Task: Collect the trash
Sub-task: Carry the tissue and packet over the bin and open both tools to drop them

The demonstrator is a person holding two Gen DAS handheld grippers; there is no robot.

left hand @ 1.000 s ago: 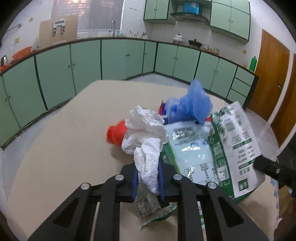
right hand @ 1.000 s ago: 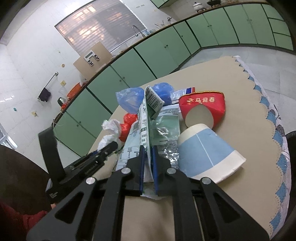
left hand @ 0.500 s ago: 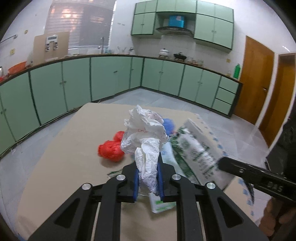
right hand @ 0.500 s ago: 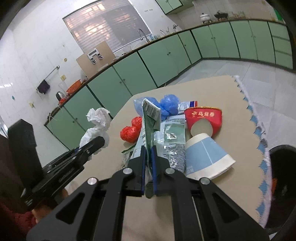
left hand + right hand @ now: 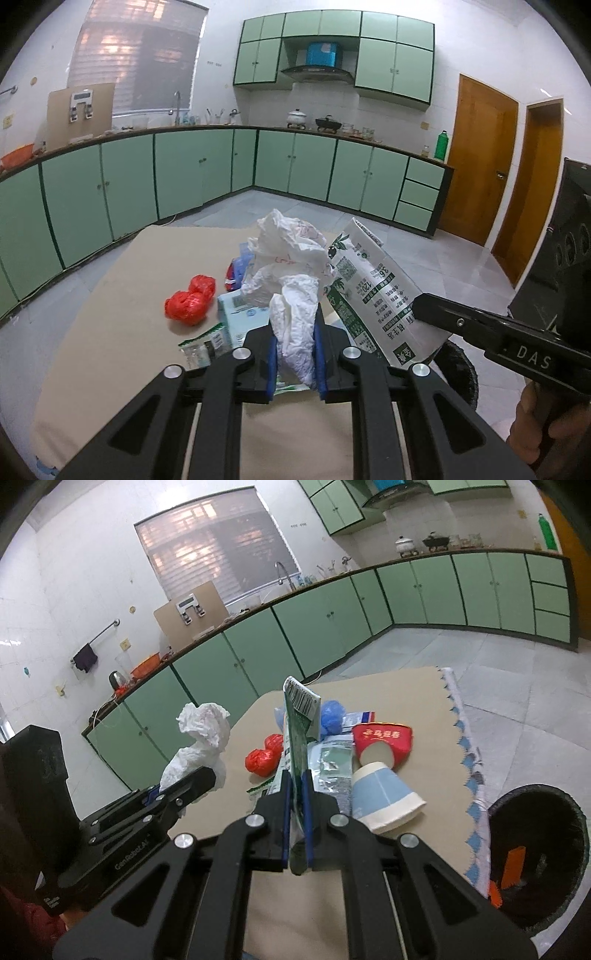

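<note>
My left gripper is shut on a crumpled white plastic bag and holds it above the table; the bag also shows in the right wrist view. My right gripper is shut on a green and white food packet, held upright above the table; the packet shows in the left wrist view to the right of the bag. A black trash bin stands on the floor beside the table's right edge.
On the beige table lie a red crumpled bag, a blue bag, a red paper cup, a blue and white paper cup and flat wrappers. Green cabinets line the walls.
Both grippers have lifted their loads up and back from the pile. The packet has come off the table and now hangs upright. The bin has come into the right wrist view.
</note>
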